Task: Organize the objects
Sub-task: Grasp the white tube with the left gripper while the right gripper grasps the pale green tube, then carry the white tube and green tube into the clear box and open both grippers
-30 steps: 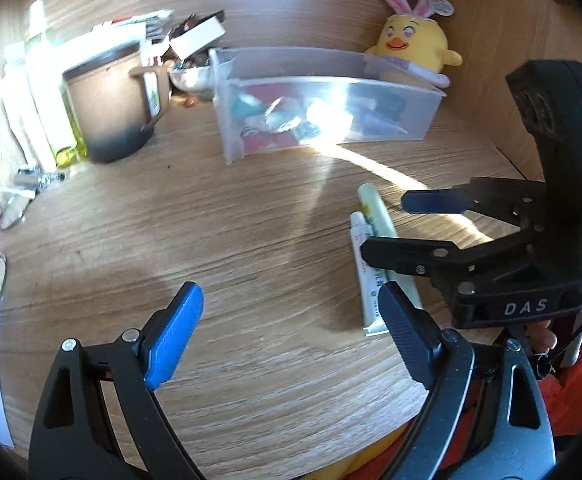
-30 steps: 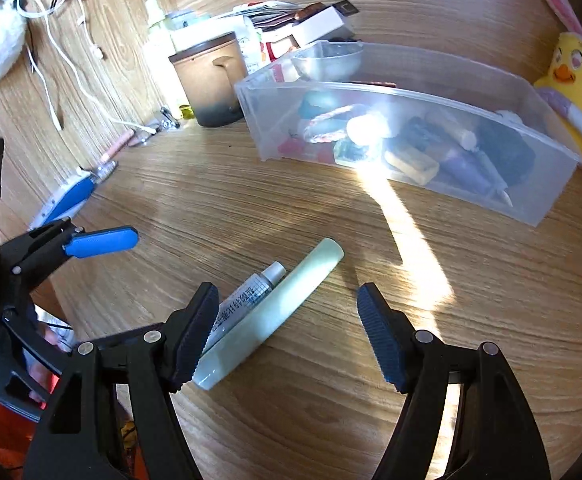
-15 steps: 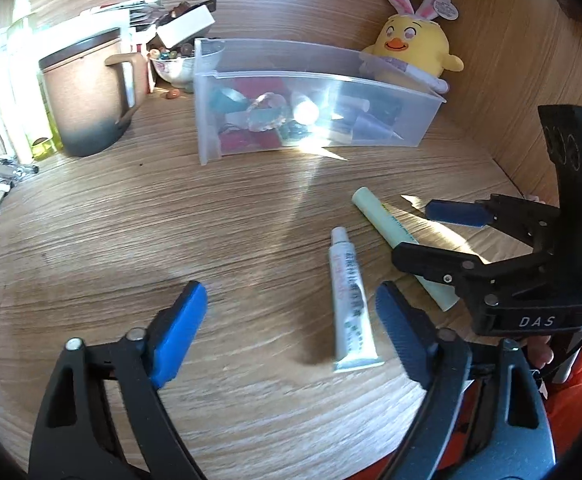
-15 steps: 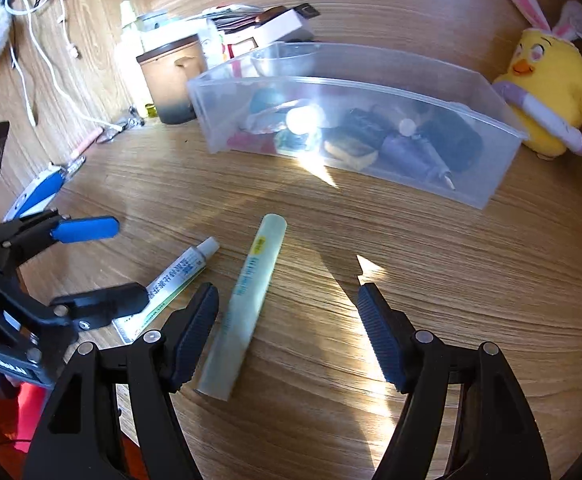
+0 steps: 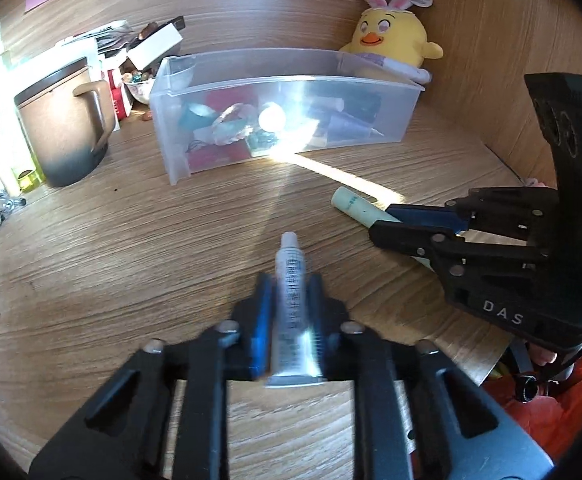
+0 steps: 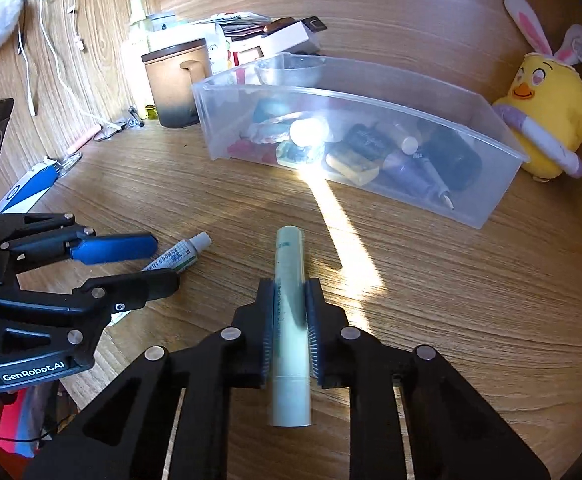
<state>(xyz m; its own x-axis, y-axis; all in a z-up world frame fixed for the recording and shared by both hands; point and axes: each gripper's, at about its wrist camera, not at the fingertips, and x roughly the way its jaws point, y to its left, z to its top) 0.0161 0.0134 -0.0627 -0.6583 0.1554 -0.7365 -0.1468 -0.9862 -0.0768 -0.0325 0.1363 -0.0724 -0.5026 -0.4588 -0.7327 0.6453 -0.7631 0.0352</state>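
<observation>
My left gripper (image 5: pixel 290 312) is shut on a small white ointment tube (image 5: pixel 291 280) on the wooden desk; its cap end also shows in the right wrist view (image 6: pixel 179 256). My right gripper (image 6: pixel 290 320) is shut on a pale green tube (image 6: pixel 289 292), whose far end shows in the left wrist view (image 5: pixel 351 204). A clear plastic bin (image 5: pixel 171 148) with several small items stands behind, also in the right wrist view (image 6: pixel 487 208).
A brown mug (image 5: pixel 63 128) stands left of the bin. A yellow chick plush (image 5: pixel 387 40) sits at the back right. Boxes and bottles (image 6: pixel 251 40) crowd the back left corner. Cables hang on the left wall (image 6: pixel 47 20).
Both grippers went from open to shut. The left closed on the white tube, the right on the green tube. The two tubes have been separated from side by side.
</observation>
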